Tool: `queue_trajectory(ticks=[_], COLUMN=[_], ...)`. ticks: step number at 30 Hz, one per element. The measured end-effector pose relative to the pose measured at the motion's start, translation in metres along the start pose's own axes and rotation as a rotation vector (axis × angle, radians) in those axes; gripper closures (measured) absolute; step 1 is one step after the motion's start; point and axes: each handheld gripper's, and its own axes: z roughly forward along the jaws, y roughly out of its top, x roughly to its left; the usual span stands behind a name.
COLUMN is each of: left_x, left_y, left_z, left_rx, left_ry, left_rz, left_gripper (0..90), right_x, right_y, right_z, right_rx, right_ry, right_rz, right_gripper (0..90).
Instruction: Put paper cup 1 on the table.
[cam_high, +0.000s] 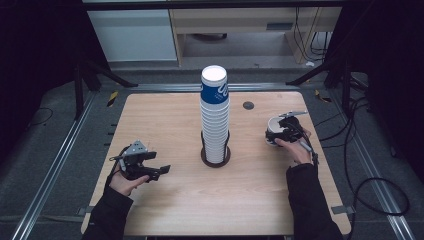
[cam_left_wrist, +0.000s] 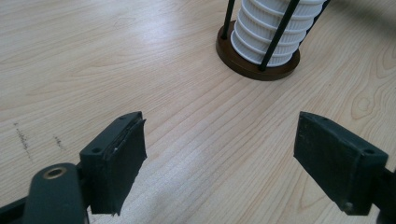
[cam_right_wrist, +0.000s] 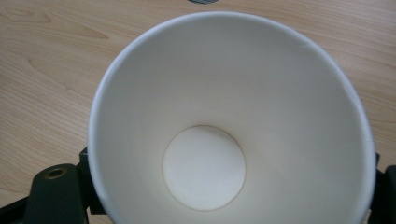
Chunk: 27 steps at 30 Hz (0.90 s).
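**Loose cup, tall tower**

The tall stack of white paper cups (cam_high: 215, 117) towers mid-table; a nudge topples it. Right gripper (cam_high: 280, 134) clamps the single white paper cup (cam_right_wrist: 231, 116) near the table's right edge — thin walls may crush or slip. Left gripper (cam_left_wrist: 219, 163) waits, jaws apart.

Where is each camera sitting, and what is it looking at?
High view: sits above the person's side, looks forward and down on the table; both forearms, left gripper and right gripper show.
Left gripper view: rides the left gripper, looks past its wide-apart jaws at bare wood and the cup stack.
Right gripper view: looks down into the paper cup between its jaws.
Shared: high and left gripper views both show the cup stack.
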Motion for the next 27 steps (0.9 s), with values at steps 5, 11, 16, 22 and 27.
queue_trajectory(ticks=[5,11,16,22,27], left_x=[0.0001,0.0002,0.0008,0.0,0.0004], left_y=[-0.0002,-0.0001,-0.0002,-0.0001,0.0], left_z=[0.0004,0.0,-0.0004,-0.0005,-0.0011], left_rx=[-0.002,0.0,-0.001,-0.006,-0.007], left_ry=[-0.001,-0.003,-0.001,-0.004,-0.005], left_rz=[-0.004,0.002,0.0,-0.001,-0.002], left_gripper=[16.0,16.1,16.0,16.0,16.0], right_x=[0.0008,0.002,0.0018,0.0022,0.0029], right_y=[0.0001,-0.0009,-0.0019,-0.0004,0.0006], right_z=[0.0022,0.0078,0.0099,0.0069,0.0003], right_rx=[-0.011,-0.008,-0.007,-0.016,-0.014], right_ry=[-0.004,-0.023,-0.027,-0.028,-0.023], right_rz=[-0.004,-0.007,-0.002,0.007,0.014], right_gripper=[17.9,17.1,14.9,10.9,8.3])
